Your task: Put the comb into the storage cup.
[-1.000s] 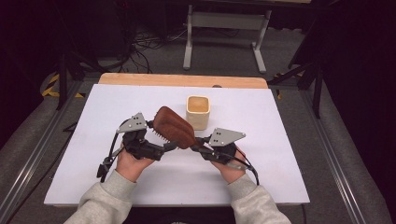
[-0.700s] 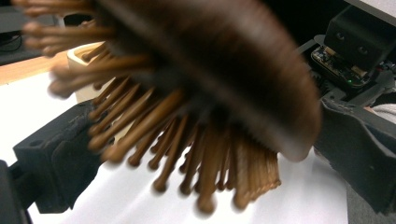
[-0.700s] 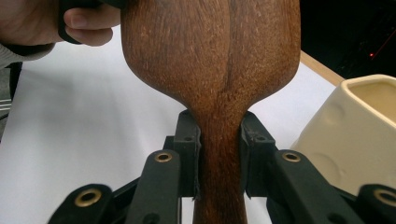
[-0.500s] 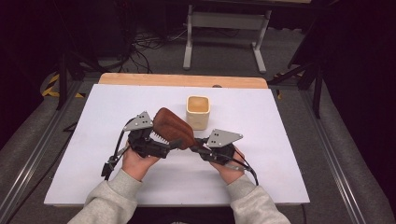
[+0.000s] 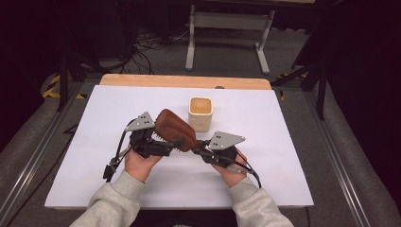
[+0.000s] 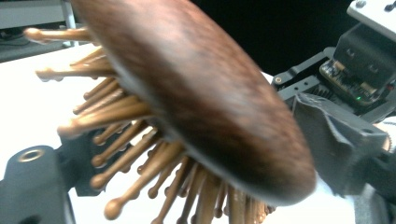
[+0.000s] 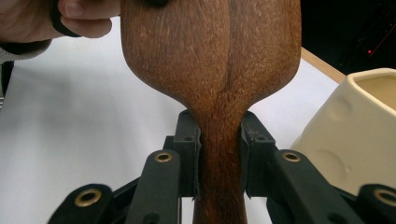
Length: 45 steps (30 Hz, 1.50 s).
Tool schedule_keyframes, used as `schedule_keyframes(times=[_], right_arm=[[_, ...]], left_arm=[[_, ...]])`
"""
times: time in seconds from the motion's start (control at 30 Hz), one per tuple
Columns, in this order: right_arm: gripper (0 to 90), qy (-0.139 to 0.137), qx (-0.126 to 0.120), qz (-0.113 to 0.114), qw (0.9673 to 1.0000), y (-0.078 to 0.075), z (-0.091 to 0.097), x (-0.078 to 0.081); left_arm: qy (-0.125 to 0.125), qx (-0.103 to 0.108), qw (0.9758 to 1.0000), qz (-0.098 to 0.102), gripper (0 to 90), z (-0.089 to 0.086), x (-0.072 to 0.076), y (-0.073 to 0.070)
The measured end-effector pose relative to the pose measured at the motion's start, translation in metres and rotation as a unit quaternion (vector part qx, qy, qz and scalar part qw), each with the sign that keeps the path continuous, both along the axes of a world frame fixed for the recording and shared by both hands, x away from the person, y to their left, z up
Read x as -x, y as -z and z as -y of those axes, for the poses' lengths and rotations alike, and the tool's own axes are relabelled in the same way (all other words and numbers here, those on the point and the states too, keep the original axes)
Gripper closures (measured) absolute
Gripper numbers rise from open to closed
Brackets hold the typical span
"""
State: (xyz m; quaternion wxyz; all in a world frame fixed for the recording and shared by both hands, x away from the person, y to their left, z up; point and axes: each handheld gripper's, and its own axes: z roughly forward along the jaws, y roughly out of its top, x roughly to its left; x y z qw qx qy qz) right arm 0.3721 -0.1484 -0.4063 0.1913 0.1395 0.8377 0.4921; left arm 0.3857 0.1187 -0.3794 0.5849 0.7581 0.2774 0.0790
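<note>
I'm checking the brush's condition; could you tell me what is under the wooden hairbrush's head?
Under the hairbrush, wooden ball-tipped pins stick out over the white table. The pad they root in is covered by the head.

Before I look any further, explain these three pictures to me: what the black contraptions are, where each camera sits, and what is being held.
No robot here: a person holds a two-jaw hand tool in each hand. The high view looks down on a white table from above the person's side. The other two views come from small cameras riding on the tools, looking along their black jaws.

The right gripper clamps the handle of a wooden hairbrush; its jaws press both sides of the neck. The left gripper sits at the brush head, among the wooden bristle pins. Its jaws have just been closing, with the head between them, but I cannot tell whether they grip yet.

On the table behind stands a cream square cup, apart from the brush.
</note>
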Motion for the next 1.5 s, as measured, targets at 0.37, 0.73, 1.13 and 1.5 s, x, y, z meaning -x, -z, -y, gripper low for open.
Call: schedule_keyframes(times=[0.37,0.73,1.13,1.5], right_arm=[[72.0,0.001,0.023,0.017,0.9996,0.007,-0.007,0.001],[71.8,0.000,0.031,0.021,0.9993,0.010,-0.008,0.001],[71.3,-0.009,0.022,0.024,0.9994,0.008,-0.007,0.001],[53.2,-0.014,-0.009,0.020,0.9997,0.001,0.001,0.000]], left_arm=[[0.010,-0.001,0.9999,0.008,36.9,0.001,0.005,-0.006],[0.038,-0.032,0.9985,0.026,50.5,0.006,0.011,-0.016],[0.060,-0.020,0.9978,0.020,57.2,0.004,0.012,-0.021],[0.065,-0.029,0.9970,0.030,58.2,0.004,0.011,-0.035]])
